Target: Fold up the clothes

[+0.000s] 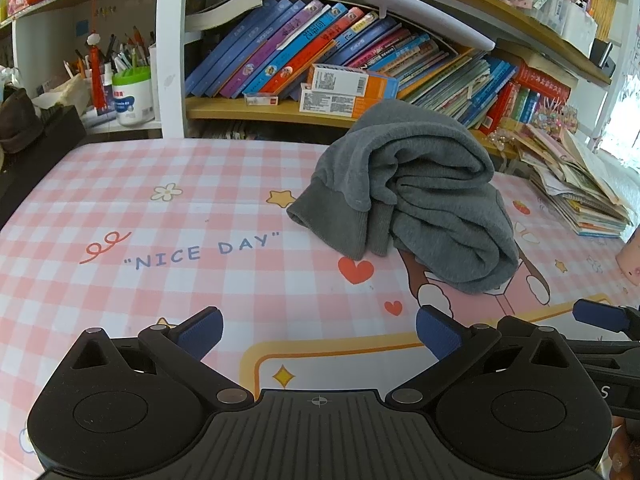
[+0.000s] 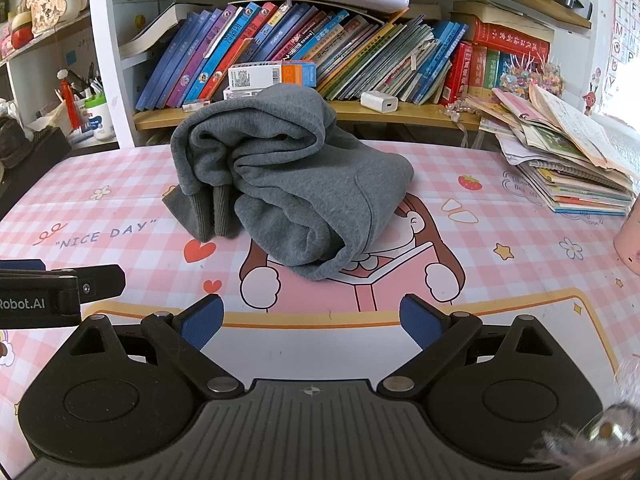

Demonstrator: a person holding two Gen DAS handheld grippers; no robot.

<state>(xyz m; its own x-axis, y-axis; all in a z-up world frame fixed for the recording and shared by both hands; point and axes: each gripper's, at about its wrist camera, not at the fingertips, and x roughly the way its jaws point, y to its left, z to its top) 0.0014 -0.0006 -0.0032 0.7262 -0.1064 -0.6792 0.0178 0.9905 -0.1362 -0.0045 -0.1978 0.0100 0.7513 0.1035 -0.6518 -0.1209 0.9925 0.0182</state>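
Both grippers share one build: the left gripper (image 1: 318, 330) and right gripper (image 2: 310, 320) have matte black ribbed bodies, round hubs, silver pivot screws and blue padded fingertips (image 2: 202, 320). White "Robot.AI" lettering shows at the left edge of the right wrist view.

Under me spreads a table (image 2: 500, 152) covered by a pink checked cloth (image 1: 120, 184) printed "NICE DAY", hearts and a cartoon girl. A crumpled grey garment (image 2: 288, 184) sits heaped near its middle, cuffs trailing left. At the far right lies a slumped stack of books (image 2: 568, 160), with a pink cup (image 2: 630, 244) nearer.
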